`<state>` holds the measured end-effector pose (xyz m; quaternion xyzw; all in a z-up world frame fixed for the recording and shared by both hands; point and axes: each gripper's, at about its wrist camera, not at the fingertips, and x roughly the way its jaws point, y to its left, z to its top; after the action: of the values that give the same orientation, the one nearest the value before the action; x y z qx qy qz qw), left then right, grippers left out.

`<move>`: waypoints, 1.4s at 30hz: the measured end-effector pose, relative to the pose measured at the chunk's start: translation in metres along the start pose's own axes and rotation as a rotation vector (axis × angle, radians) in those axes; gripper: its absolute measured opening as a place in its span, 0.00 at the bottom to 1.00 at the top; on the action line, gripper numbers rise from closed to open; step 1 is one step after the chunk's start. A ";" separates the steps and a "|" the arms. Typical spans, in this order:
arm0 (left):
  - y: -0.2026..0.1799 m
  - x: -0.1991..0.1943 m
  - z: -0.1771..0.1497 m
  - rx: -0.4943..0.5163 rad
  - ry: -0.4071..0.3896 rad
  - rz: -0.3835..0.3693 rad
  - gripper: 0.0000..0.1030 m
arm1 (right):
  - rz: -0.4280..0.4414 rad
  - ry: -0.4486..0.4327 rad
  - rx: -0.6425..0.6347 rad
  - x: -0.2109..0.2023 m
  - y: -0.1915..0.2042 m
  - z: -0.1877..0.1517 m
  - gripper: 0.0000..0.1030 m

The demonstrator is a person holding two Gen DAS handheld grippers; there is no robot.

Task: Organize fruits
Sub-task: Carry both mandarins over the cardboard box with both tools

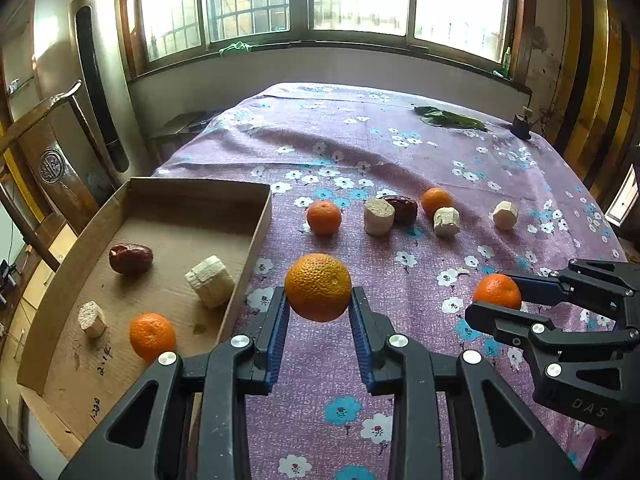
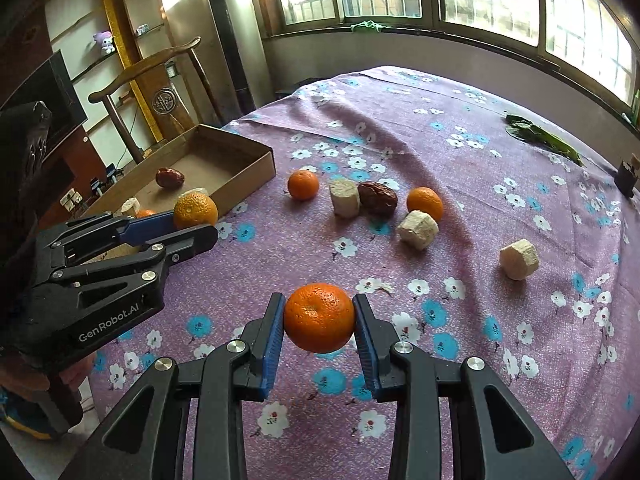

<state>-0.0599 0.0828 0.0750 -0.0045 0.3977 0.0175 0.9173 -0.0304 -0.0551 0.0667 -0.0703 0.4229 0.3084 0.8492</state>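
Left gripper [image 1: 319, 300] clamps a pale, pitted orange [image 1: 318, 287]; right gripper [image 2: 319, 322] clamps a deeper-coloured, glossier tangerine [image 2: 319, 317]

Close wrist views, shared tablecloth [image 1: 360, 152]

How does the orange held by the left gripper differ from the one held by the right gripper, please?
The left gripper holds its orange beside the cardboard box; the right gripper holds its orange further from it. The left orange is paler, yellowish and coarsely pitted; the right orange is deeper in colour and smoother. Both are round and clamped between blue-padded fingers.
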 end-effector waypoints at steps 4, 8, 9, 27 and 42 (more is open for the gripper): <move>0.015 -0.008 -0.002 -0.019 -0.017 0.024 0.29 | 0.014 -0.001 -0.036 0.001 0.017 0.005 0.36; 0.030 -0.014 -0.004 -0.038 -0.025 0.043 0.29 | 0.024 -0.001 -0.064 0.005 0.034 0.011 0.36; 0.033 -0.015 -0.005 -0.044 -0.027 0.047 0.29 | 0.028 0.000 -0.073 0.005 0.038 0.013 0.36; 0.068 -0.027 -0.015 -0.101 -0.041 0.095 0.29 | 0.058 0.009 -0.159 0.020 0.084 0.033 0.36; 0.097 -0.028 -0.021 -0.138 -0.035 0.139 0.29 | 0.101 0.033 -0.225 0.038 0.110 0.047 0.36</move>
<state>-0.0975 0.1780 0.0817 -0.0398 0.3789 0.1087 0.9182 -0.0459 0.0682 0.0826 -0.1491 0.4025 0.3951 0.8122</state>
